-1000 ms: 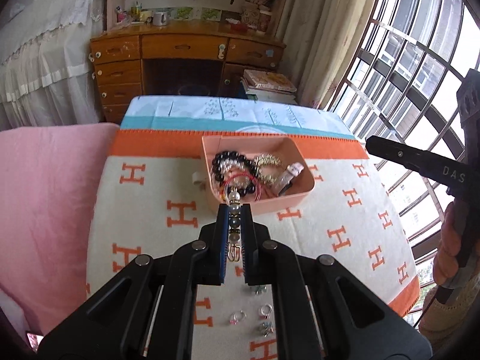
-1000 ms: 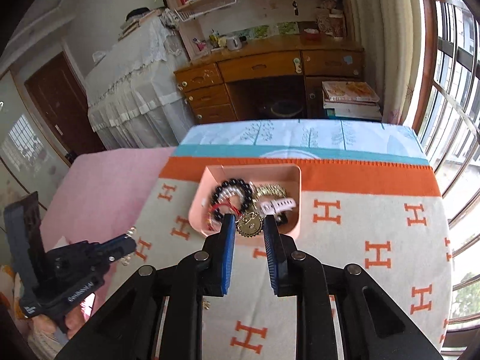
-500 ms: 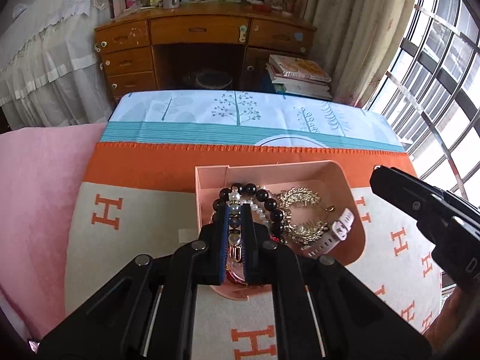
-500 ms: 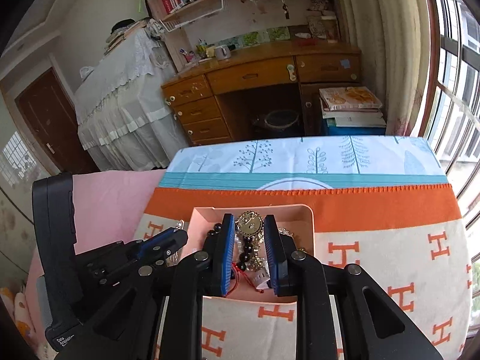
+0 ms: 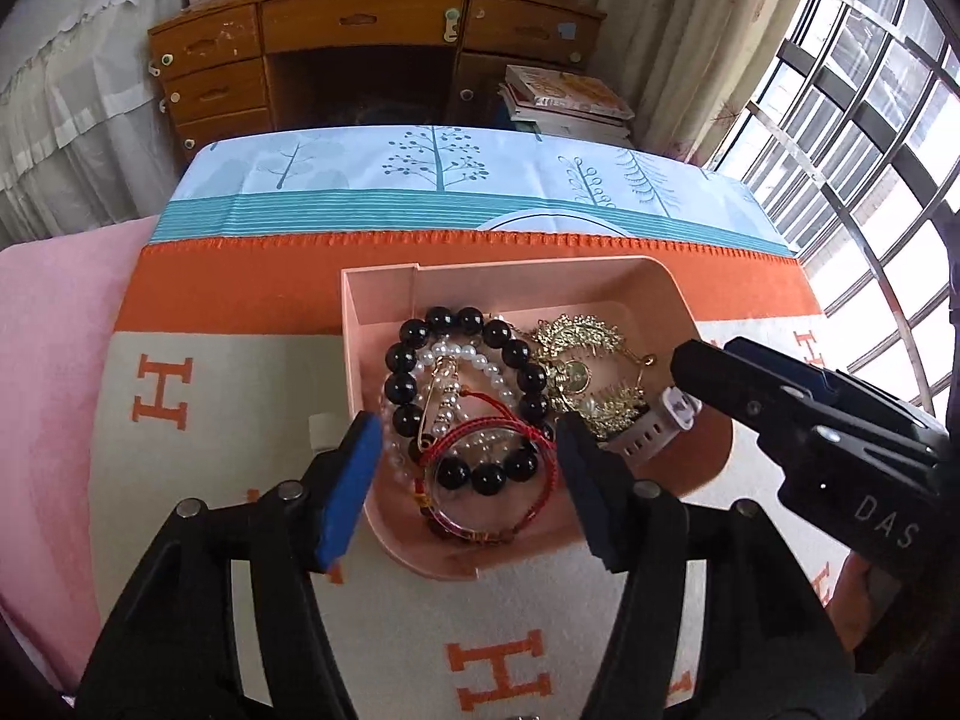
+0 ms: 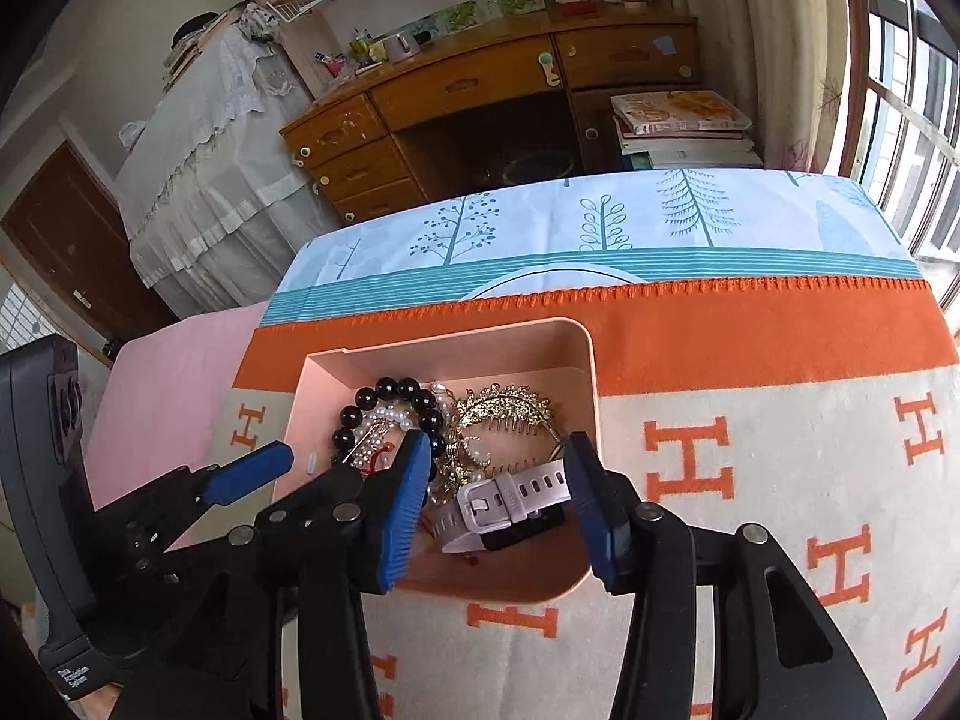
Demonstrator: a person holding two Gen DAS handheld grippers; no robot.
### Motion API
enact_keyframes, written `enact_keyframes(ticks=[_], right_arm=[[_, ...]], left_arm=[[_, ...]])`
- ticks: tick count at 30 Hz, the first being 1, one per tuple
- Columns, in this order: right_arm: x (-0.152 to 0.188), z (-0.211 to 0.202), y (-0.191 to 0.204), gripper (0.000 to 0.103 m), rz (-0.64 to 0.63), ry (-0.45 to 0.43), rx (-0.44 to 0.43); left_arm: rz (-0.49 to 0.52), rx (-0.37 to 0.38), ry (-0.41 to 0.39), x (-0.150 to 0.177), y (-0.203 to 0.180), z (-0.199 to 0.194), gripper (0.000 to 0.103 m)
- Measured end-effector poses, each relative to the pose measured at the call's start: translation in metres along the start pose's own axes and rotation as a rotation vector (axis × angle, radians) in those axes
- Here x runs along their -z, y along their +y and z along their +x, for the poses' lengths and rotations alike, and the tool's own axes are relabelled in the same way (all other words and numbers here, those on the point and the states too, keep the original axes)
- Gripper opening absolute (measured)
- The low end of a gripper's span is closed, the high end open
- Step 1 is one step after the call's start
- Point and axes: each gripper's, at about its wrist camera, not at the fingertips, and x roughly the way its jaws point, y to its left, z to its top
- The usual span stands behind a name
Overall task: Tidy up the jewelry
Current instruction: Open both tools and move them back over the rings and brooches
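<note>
A pink tray (image 5: 378,276) on the blanket holds a black bead bracelet (image 5: 414,336), pearls, a red string bracelet (image 5: 489,441), a gold comb (image 5: 579,333) and a white watch (image 5: 648,435). My left gripper (image 5: 468,444) hangs just above the tray's near left part, its jaws opening with nothing pressed between the pads. A beaded gold pin (image 5: 447,387) lies on the bracelets below it. My right gripper (image 6: 498,456) hovers over the watch (image 6: 510,498) and a gold medallion (image 6: 474,450), its jaws opening too, gripping nothing.
The tray (image 6: 444,336) sits on a cream and orange blanket (image 5: 240,312) with H letters. A small white piece (image 5: 324,426) lies left of the tray. Pink cloth (image 5: 54,360) lies to the left, a window (image 5: 870,120) to the right, a wooden desk (image 5: 360,24) beyond.
Both grippers came down over the tray and opened. The beaded pin left the left jaws and the gold medallion left the right jaws; both now lie in the tray.
</note>
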Motion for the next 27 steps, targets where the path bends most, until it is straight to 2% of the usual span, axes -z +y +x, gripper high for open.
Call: enact_keyframes(ticks=[11,18,27], right_arm=[[0.036,-0.068,0.013,0.047,0.005,-0.097,-0.051],[0.085,-0.108,0.032,0.047,-0.043,-0.150,-0.086],[0.148,-0.141,0.045,0.047,-0.089,-0.202,-0.099]], left_arm=[[0.013,0.000,-0.092,0.034,-0.005,-0.067,0.057],[-0.001,0.016,-0.142,0.074,-0.002,-0.107,0.057],[-0.051,0.038,-0.183,0.123,0.002,-0.132,0.057]])
